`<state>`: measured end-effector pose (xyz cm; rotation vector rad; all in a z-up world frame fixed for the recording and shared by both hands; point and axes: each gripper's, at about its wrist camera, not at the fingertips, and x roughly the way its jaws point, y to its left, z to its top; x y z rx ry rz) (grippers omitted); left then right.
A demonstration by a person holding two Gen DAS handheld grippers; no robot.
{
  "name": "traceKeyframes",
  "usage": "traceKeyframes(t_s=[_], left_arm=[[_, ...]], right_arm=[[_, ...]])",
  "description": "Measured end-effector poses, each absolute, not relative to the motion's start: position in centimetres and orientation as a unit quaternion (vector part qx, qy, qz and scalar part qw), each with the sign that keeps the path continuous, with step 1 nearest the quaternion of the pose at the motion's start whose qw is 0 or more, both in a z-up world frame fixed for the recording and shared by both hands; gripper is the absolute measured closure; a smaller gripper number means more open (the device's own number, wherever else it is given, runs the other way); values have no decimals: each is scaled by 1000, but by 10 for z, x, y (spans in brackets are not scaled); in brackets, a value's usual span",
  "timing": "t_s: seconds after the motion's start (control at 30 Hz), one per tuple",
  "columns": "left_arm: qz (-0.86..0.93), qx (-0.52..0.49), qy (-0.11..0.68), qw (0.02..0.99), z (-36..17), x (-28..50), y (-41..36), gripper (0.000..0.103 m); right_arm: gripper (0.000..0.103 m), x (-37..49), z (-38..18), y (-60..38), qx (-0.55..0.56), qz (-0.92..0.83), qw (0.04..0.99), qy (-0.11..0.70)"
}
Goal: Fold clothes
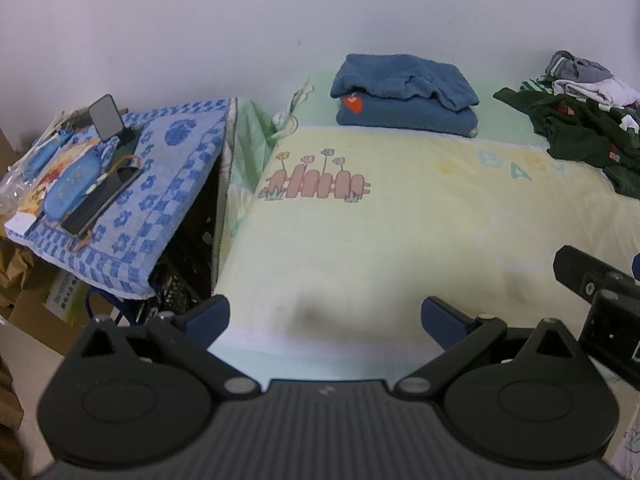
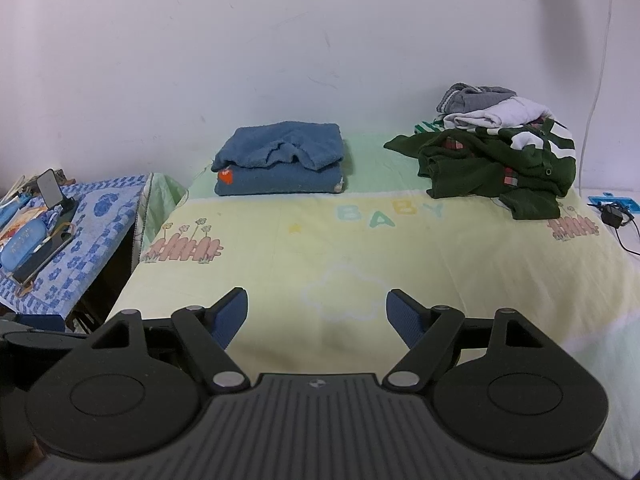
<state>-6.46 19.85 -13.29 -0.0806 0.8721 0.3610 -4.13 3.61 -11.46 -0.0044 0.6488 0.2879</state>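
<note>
Left tongs [image 1: 324,316] sit nearest, jaws spread wide, nothing between them, poised over the near edge of the bed sheet [image 1: 400,220]. Right tongs [image 2: 316,316] likewise apart and empty, just beside the left ones; part of the right tool shows at the left view's right edge.

Bed sheet: pale yellow, printed fence, cloud outline, "BABY" lettering. Middle stretch bare.

Left of the bed, blue-patterned cloth [image 1: 176,184] covers a crate-like stand; the dark opening beneath is too dim to make out. On top: blue case [image 1: 70,192], dark flat device [image 1: 100,204], small propped phone [image 1: 105,117], other clutter cut off at the frame edge.

Far side, against the wall: folded blue garment [image 2: 280,160] with an orange patch, neatly stacked, well apart from both tongs. Far right: unfolded clothes pile [image 2: 500,160], dark green garment spread in front, white and grey pieces on top; lower layers hidden. Black charger with cable [image 2: 612,216] beside it.
</note>
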Motion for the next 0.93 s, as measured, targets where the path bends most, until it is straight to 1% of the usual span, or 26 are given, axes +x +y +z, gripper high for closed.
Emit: traceKeyframes(t_s=[0.57,0.93], left_arm=[[180,-34,410,894,-131,-67,199,2],[176,-41,419,890,-133,-64,201,2]], right_arm=[[24,-42,-114,39,-7,142,939,314],[24,-43,-114,40,-8,141,939,314]])
